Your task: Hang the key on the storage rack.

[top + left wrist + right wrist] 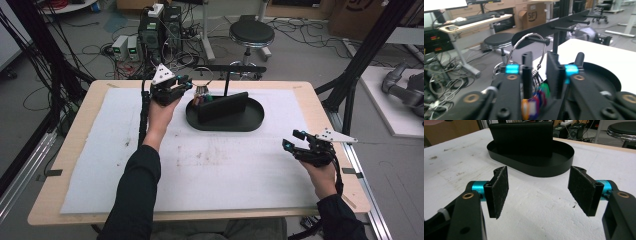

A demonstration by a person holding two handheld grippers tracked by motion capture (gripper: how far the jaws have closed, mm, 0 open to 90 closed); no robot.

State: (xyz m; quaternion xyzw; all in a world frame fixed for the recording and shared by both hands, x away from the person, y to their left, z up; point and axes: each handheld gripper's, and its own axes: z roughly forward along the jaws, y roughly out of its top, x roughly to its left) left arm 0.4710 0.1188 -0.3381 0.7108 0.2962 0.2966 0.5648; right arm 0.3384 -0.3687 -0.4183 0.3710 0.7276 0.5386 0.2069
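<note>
My left gripper (541, 72) has its black jaws a little apart, with a large silver metal key ring (529, 43) rising through the gap between them; the ring hangs over a black peg (537, 40) of a black rack bar (554, 26), and I cannot tell whether the pads touch the wire. From this gripper's own view I see a bunch of coloured plastic key tags (535, 100), orange, purple and green, dangling low between the jaws, detail that the high view shrinks to a small speck. There the left gripper (184, 85) sits at the far left end of a black oval tray (255, 122), with the key ring (202, 75) just beside its tip.

My right gripper (537, 191) holds its felt-faced jaws wide apart over bare white foam matting (541, 220), nothing between them. Its view looks across at the tray (564, 162) and the black upright block (524, 137) standing in it, from low down. In the high view the right gripper (292, 140) rests near the right edge of the table (75, 150), well apart from the tray.

The one piece of writing I can read is "SF" on a brown cardboard box (534, 16) far behind the rack in the left gripper view.
</note>
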